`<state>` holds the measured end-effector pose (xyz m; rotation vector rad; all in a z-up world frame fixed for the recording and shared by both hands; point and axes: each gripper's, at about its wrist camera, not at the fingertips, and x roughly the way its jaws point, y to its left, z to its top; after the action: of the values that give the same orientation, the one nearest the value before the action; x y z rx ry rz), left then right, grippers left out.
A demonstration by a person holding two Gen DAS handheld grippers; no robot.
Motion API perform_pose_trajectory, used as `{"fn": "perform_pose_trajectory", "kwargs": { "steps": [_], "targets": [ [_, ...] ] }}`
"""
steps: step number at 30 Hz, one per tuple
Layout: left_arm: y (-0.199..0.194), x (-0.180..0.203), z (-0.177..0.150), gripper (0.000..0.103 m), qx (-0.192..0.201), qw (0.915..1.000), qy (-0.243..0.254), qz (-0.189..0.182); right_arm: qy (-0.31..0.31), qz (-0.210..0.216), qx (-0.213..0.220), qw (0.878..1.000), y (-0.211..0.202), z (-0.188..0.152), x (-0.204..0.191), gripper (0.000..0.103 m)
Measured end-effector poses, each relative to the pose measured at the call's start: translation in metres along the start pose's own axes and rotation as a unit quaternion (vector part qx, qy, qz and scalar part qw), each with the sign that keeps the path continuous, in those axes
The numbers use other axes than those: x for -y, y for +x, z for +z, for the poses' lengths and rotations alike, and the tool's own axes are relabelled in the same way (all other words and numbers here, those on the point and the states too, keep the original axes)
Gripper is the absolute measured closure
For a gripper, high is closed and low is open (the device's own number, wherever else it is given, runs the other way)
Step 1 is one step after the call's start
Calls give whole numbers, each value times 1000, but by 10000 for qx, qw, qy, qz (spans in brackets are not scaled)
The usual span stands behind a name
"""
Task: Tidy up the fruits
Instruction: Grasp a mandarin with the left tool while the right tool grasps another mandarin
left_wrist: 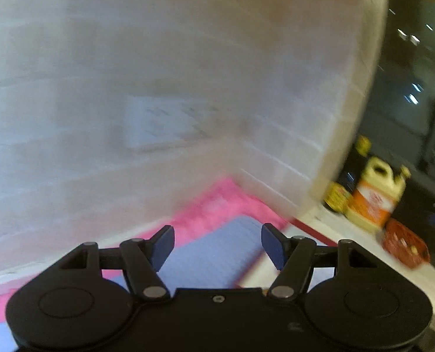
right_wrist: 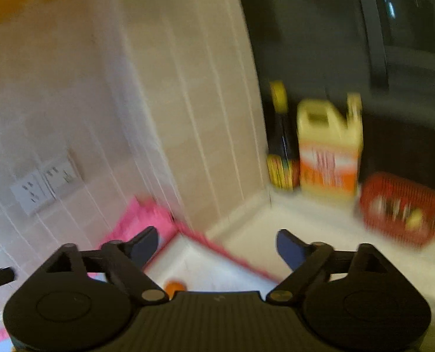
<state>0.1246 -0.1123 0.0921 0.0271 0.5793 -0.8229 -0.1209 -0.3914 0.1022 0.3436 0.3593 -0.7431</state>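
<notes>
1. The tiled wall (right_wrist: 70,94) fills the left and centre of both wrist views, with a socket plate (right_wrist: 41,187) at mid-left of the right wrist view; both pictures are blurred.
2. The white counter (right_wrist: 320,234) runs across the lower right of the right wrist view. A pink mat (left_wrist: 217,202) lies at lower centre of the left wrist view, with a pale blue pad (left_wrist: 214,255) on it.
3. At the right of the right wrist view stand a yellow jug with an orange label (right_wrist: 328,152), a dark bottle (right_wrist: 282,129) just beside it, and a red basket (right_wrist: 402,208) to its right. Small pale and yellow pieces show inside the basket; probably fruit, too smeared to name.
4. The one clear fruit is a small orange fruit (right_wrist: 174,287) at bottom centre of the right wrist view, partly hidden by the tool body. It lies below and slightly left of the right gripper (right_wrist: 216,249), nearer that hand. It looks round, so no long axis matters.
5. I judge the coming move turns on dropping the right gripper onto that fruit; the basket lies well apart, to the upper right.
6. The right gripper is spread wide and holds nothing. The left gripper (left_wrist: 217,245) is likewise wide apart and empty, above the blue pad; contact cannot be told.
</notes>
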Motion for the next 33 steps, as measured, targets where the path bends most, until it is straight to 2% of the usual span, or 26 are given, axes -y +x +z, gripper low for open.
{"fn": "perform_pose_trajectory", "kwargs": {
  "steps": [1,4,6,10,12,16,18,22,24,28,30,33],
  "targets": [
    [-16,-12,3,24,113,9998,-79,159,-87,-37,187,9998,-7,4,-8,0],
    [-56,-44,7,24,380,9969,-247,635,-376,-1,583,9976,-24,13,-38,0],
    [-81,-63,8,23,499,9933,-326,986,-525,236,540,9969,-28,17,-53,0],
    [-111,-96,2,22,459,9824,-556,1722,-671,729,353,9945,-22,10,-84,0],
    [-119,-110,-7,22,442,9790,-672,1873,-764,956,170,9923,-16,1,-102,0],
    [-128,-139,-25,22,258,9734,-966,2062,-965,1312,-218,9864,-7,-20,-141,0],
    [-129,-153,-35,22,117,9706,-1066,2156,-1160,1624,-602,9780,5,-32,-158,0],
    [-123,-173,-49,22,-121,9666,-1221,2251,-1501,1762,-1227,9651,29,-58,-189,0],
    [-111,-182,-57,22,-314,9678,-1232,2174,-1639,1767,-1441,9598,41,-72,-201,0],
    [-84,-187,-80,22,-614,9792,-1054,1620,-1809,2101,-1810,9436,55,-103,-224,0],
    [-66,-190,-92,22,-842,9791,-998,1559,-1918,2151,-1849,9396,62,-118,-232,1],
    [-33,-193,-112,22,-1256,9745,-775,1692,-2415,1999,-2032,9276,77,-152,-247,11]
  ]
}}
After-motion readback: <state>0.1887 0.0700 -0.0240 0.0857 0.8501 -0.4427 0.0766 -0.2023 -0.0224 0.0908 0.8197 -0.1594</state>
